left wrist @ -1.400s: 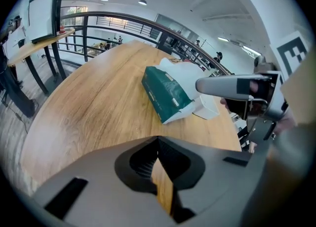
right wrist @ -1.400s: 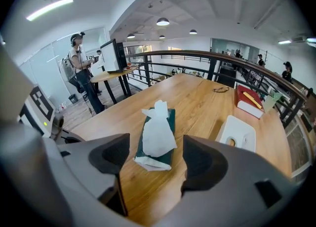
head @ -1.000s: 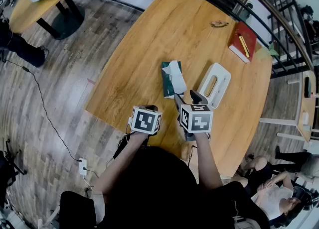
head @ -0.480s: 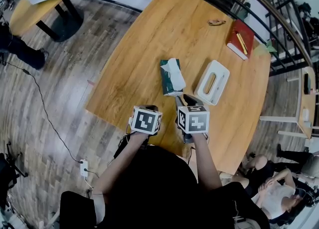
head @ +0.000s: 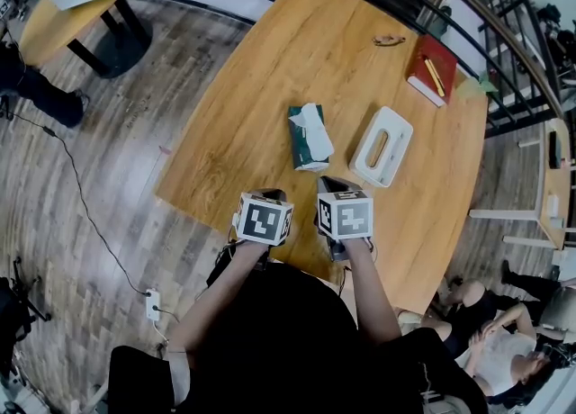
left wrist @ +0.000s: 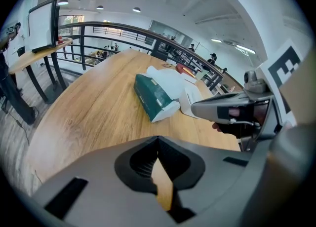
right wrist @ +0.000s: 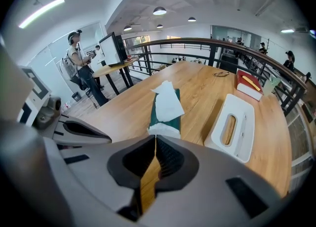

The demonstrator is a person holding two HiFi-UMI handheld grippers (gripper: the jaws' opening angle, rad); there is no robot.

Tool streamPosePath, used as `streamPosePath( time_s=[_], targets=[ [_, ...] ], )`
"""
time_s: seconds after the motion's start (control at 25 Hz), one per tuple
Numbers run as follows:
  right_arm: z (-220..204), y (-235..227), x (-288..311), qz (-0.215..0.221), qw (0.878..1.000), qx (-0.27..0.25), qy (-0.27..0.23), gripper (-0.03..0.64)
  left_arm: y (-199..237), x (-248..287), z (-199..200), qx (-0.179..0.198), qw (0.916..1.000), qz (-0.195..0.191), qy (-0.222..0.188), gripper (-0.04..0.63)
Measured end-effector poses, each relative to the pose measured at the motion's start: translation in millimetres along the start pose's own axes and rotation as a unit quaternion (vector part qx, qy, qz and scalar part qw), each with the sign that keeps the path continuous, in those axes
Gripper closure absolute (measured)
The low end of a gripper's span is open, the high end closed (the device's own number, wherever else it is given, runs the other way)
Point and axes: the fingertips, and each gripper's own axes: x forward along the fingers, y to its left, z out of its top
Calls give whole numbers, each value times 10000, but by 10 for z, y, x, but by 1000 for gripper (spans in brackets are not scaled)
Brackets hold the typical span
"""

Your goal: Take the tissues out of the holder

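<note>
A green tissue pack (head: 307, 139) lies on the wooden table (head: 270, 88), a white tissue sticking out of its top. The white holder (head: 382, 147) sits just right of it, its slot showing only the table through it. My right gripper (head: 326, 184) hovers at the near end of the pack without touching it. Its jaws have just been closing and are shut with nothing between them. In the right gripper view the pack (right wrist: 167, 103) and the holder (right wrist: 232, 127) lie beyond the right gripper (right wrist: 156, 138). My left gripper (head: 270, 194) stays near the table's front edge, shut and empty; the left gripper view shows the left gripper (left wrist: 158, 139) short of the pack (left wrist: 154, 95).
A red book (head: 434, 70) with a pen lies at the table's far right corner, and a small dark item (head: 389, 40) sits near it. A black railing (head: 504, 52) runs behind the table. Another table (head: 54, 16) stands at the upper left. A person (head: 490, 340) sits at the lower right.
The right gripper has drawn back a little from the pack and holder toward the front edge, and its jaws have gone from open to shut. The left gripper has stayed put.
</note>
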Motion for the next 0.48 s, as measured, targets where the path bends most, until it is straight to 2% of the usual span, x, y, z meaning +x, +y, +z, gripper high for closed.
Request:
streamPosePath(
  time_s=[0.32,0.48],
  targets=[
    [-292,80,7,28,9995,1,325,604,-26,-32,-88,59,9996,176,-192,588],
    [-490,161,2,23,9984,124,554,604,-51,-64,-230,-52,9996,195,-199,588]
  ],
)
